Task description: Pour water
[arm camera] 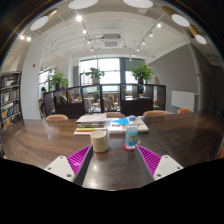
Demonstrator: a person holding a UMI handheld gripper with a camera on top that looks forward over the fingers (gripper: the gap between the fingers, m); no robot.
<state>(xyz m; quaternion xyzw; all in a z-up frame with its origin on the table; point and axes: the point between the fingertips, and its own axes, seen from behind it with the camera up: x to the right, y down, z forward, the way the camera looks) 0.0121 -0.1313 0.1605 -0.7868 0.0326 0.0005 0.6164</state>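
A white cup [99, 140] and a clear water bottle with a blue label and red base [131, 135] stand side by side on a dark wooden table [40, 138], the cup to the left. My gripper [112, 158] is open and empty, its magenta pads [79, 157] spread wide. Cup and bottle stand just beyond the fingertips, roughly between the lines of the two fingers, with bare tabletop between them and me.
Books and papers [100, 121] lie on the table behind the cup and bottle. Chairs [57, 117] ring the far side. Shelves [9, 97] stand at the left, with potted plants [141, 72] by the windows beyond.
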